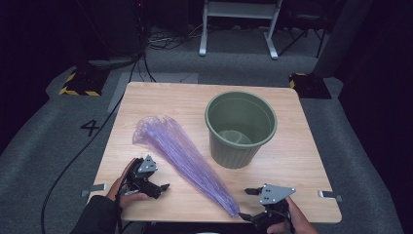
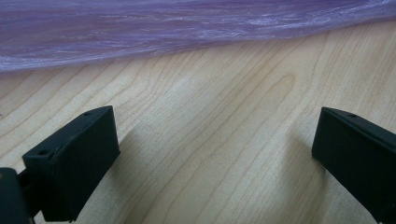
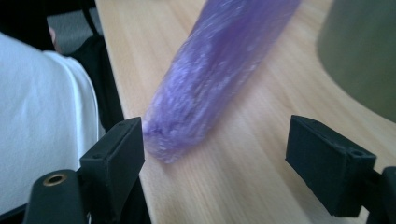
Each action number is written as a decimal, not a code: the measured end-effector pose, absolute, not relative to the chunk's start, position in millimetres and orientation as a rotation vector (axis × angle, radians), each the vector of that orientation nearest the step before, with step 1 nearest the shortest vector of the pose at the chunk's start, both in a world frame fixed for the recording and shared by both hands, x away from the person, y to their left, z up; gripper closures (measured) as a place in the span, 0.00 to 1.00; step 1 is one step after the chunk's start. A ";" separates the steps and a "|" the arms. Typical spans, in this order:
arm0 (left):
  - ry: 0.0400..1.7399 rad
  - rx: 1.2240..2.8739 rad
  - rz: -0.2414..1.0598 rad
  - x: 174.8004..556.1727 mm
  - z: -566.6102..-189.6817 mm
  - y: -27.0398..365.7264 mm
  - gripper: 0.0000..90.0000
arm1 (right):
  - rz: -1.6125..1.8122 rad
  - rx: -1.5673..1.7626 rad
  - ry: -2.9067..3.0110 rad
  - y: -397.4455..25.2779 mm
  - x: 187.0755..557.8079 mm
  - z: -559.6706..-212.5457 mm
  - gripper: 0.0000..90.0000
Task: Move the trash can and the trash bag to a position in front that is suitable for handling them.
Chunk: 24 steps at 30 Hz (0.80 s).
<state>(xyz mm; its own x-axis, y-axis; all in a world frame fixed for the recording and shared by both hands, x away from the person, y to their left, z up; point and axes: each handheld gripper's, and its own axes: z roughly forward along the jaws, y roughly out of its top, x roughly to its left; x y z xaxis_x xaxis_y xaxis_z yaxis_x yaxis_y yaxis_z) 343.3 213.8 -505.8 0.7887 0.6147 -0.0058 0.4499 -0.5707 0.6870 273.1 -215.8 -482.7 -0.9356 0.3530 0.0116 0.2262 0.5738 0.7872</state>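
the purple bag (image 1: 185, 156) lies flat on the table (image 1: 292, 165) left of the green bin (image 1: 241, 127). the right gripper (image 3: 215, 154) is spread wide at its narrow end (left gripper (image 2: 215, 158) spread too, just short); close low, squarely across the tip.

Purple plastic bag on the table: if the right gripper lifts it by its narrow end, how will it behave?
The purple plastic bag looks thin, crinkled and see-through, so probably floppy and very light. Lying flat and fanned wide at its far end, it would likely drape and trail. Its glossy film may slip between the jaws.
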 end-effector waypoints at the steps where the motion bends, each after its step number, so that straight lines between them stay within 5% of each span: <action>1: 0.785 2.275 0.305 343.3 -505.8 213.8 0.00 | 1.287 0.482 2.656 -213.1 273.3 -484.2 0.27; 11: 0.786 2.275 0.305 343.3 -505.7 213.7 0.00 | 1.208 0.535 2.637 -201.8 292.3 -498.8 0.77; 17: 0.789 2.273 0.307 343.3 -505.8 213.5 0.00 | 1.189 0.603 2.565 -205.1 308.4 -499.7 0.90; 24: 0.792 2.273 0.308 343.3 -505.7 213.2 0.00 | 1.155 0.676 2.507 -212.8 325.6 -501.3 0.91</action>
